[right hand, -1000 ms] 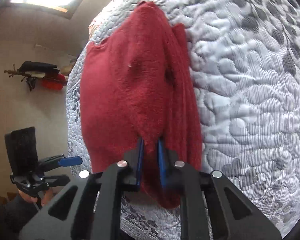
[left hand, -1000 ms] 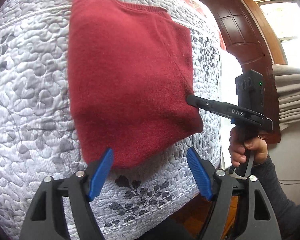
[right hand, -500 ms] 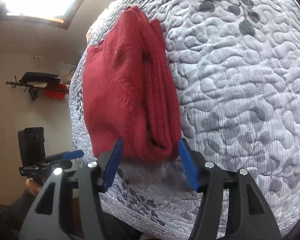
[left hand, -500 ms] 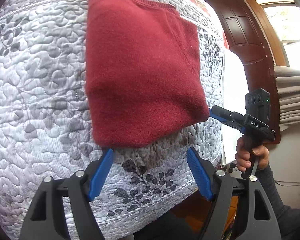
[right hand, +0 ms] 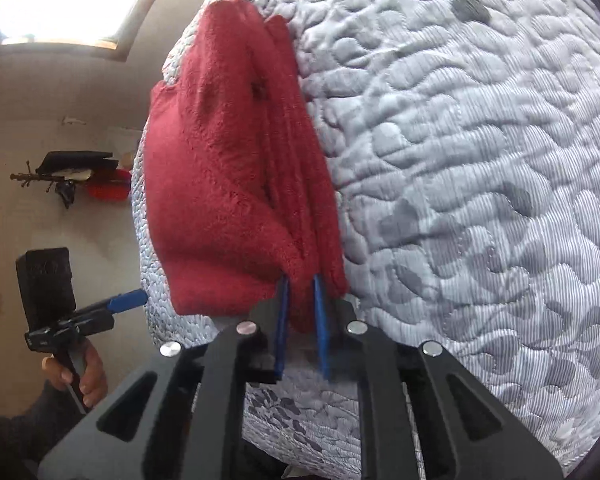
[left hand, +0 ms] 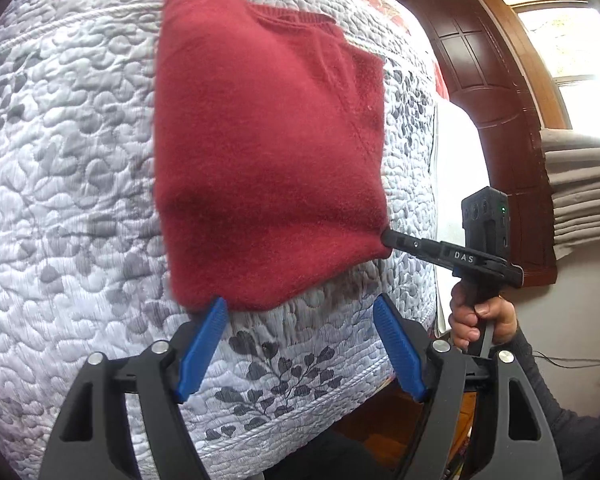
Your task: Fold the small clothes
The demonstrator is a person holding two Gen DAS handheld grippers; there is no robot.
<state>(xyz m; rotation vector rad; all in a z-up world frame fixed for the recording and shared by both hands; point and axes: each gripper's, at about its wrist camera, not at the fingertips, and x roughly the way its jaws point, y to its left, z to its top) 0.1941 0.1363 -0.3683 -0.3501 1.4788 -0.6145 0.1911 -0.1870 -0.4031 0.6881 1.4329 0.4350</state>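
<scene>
We have the soft, light, fuzzy red sweater (left hand: 268, 160) folded near the bed's (left hand: 60, 160) front edge, our right hand-held gripper (right hand: 300, 308) pinching its thick near corner, our left hand-held gripper (left hand: 300, 344) spread just short of its front hem.

The right gripper (right hand: 300, 304) is pinching the near edge of the folded red sweater (right hand: 220, 184), its blue pads (right hand: 281, 320) closing on a lip of the knit at about six o'clock. The sweater is lying in stacked layers on the grey quilted bedspread (right hand: 480, 180), which is filling the frame from twelve to five o'clock. At eight o'clock, the left gripper (right hand: 128, 301) is hovering clear of the fabric, a hand (right hand: 82, 376) gripping its handle. A wall rack (right hand: 68, 176) is hanging at nine o'clock.
</scene>
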